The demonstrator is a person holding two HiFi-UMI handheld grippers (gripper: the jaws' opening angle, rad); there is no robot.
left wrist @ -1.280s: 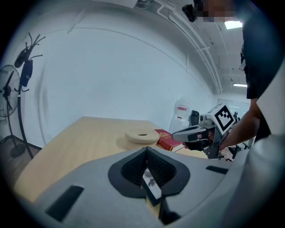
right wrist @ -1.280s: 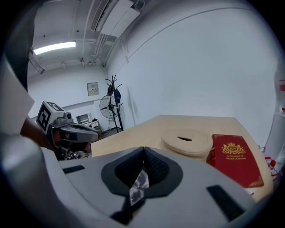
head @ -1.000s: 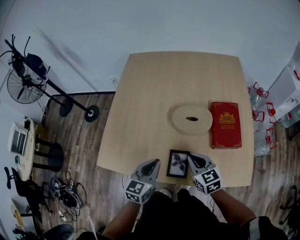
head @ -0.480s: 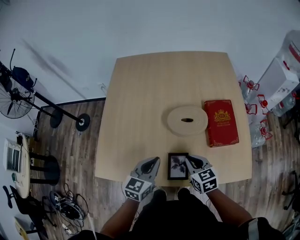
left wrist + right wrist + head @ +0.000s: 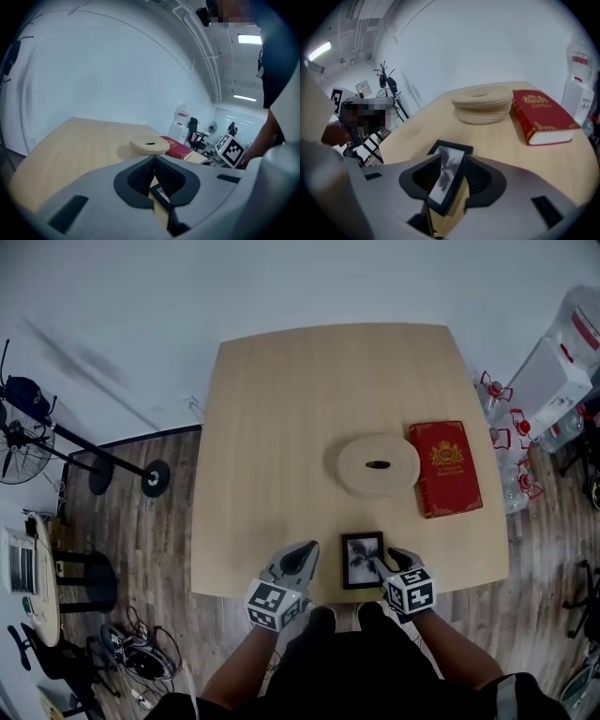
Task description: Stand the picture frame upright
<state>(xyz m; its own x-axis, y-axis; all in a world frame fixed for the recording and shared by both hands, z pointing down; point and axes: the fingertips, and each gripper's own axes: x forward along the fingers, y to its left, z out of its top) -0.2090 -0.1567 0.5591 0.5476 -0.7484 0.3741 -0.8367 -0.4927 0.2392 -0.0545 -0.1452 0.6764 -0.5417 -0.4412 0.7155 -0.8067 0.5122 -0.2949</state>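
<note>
Since a second ago my right tongs (image 5: pixel 452 164) have sunk to the counter's (image 5: pixel 281 427) near edge, and their jaws have just been opening. They now stand apart with the picture frame (image 5: pixel 446 180) tilted between them, its long axis running away from me. My left tongs (image 5: pixel 153 161), pressed together and empty, sit just left of it. The frame's foot and back hide behind my jaws, so I cannot tell whether it is propped or flat. Beyond lie a wooden disc (image 5: pixel 378 465) and a red book (image 5: pixel 448 468).

Dark clothes (image 5: pixel 356 671), grey band on R sleeve (image 5: pixel 507 697), pale shoes (image 5: pixel 323 617). L gripper (image 5: pixel 300 554) & R gripper (image 5: pixel 392 559): grey shells, blk ribbed pads (image 5: pixel 425 176), b/w marker cubes (image 5: pixel 270 604).
</note>
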